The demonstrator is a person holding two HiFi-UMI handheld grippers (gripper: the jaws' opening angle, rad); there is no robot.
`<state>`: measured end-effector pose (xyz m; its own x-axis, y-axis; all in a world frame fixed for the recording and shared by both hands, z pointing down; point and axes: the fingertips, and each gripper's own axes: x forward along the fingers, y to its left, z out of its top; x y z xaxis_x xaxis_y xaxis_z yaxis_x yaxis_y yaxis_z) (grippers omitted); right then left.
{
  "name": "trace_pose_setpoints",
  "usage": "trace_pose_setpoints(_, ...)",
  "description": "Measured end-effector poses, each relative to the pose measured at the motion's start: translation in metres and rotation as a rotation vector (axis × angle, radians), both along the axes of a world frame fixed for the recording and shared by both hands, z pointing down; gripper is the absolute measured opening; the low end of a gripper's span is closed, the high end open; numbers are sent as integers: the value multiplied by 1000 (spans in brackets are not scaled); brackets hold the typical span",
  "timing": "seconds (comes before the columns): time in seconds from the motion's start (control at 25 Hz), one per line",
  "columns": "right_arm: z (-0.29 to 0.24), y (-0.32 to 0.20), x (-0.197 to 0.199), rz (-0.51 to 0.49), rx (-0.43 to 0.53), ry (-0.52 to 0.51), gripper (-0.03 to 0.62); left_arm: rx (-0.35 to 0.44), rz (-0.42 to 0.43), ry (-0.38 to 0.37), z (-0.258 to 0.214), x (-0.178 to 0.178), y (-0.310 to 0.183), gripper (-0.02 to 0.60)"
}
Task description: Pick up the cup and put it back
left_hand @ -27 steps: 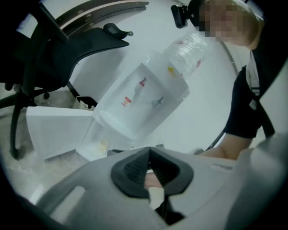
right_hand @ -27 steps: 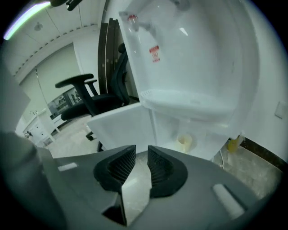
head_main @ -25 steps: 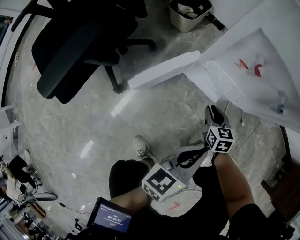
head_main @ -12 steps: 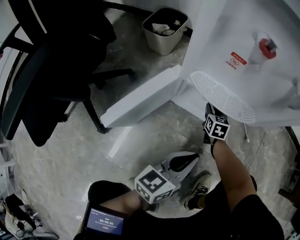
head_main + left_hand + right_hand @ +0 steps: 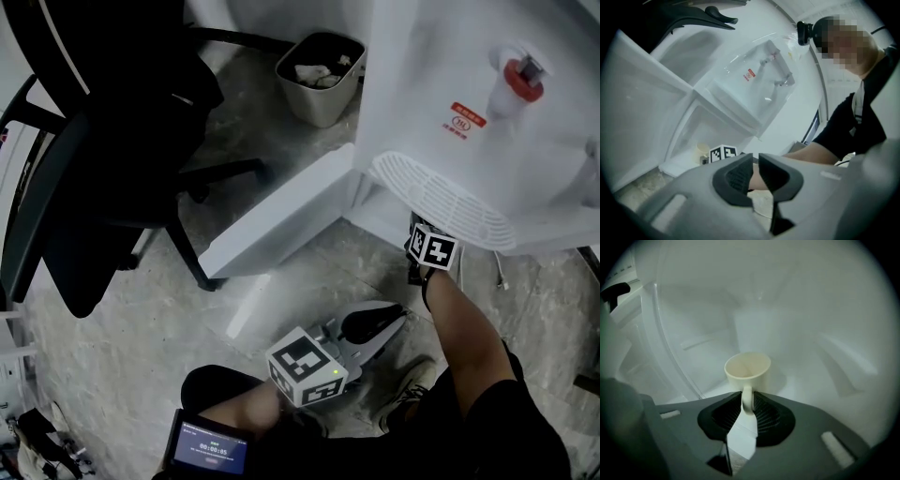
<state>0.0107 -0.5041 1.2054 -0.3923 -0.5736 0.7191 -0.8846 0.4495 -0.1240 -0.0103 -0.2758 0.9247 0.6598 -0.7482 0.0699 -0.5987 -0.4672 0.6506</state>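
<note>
A black chair (image 5: 103,159) stands on the marbled floor (image 5: 122,347) at the left; a beige bin (image 5: 317,107) of rubbish sits beside a white dispenser (image 5: 431,56); its red tap (image 5: 518,77) juts above a grille (image 5: 441,202); its lower door (image 5: 281,220) stands open; a small screen (image 5: 209,445) glows at the bottom edge.

The head view looks from high up, almost straight down, at the floor (image 5: 122,356) and the white water machine (image 5: 441,56) with its door (image 5: 281,220) open; the left hand-held gripper (image 5: 389,319) and the right hand-held gripper (image 5: 429,249) sit well below it; the left gripper view sits low and looks level into the machine's bottom box (image 5: 689,140) from a little way off; the right gripper view is inside that box, tilted down, very near the cup (image 5: 747,369); both gripper views share this cup; the left gripper view and the head view share the door and the right hand-held gripper.
</note>
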Motion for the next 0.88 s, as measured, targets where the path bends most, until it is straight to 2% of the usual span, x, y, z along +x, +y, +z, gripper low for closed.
trace_pose_setpoints(0.08, 0, -1, 0, -11, 0, 7, 63, -32, 6, 2, 9, 1, 3, 38)
trace_pose_setpoints(0.16, -1, 0, 1, -13, 2, 9, 58, -49, 0, 4, 14, -1, 3, 18)
trace_pose_setpoints(0.4, -10, 5, 3, -14, 8, 12, 52, -50, -54, 36, 10, -18, -6, 8)
trace_pose_setpoints(0.6, -27, 9, -4, -49, 42, 13, 52, -79, -88, 110, 11, -26, -12, 8)
trace_pose_setpoints(0.88, -41, 30, -14, -115, 60, 23, 51, -102, -78, 110, 11, -19, -2, 8)
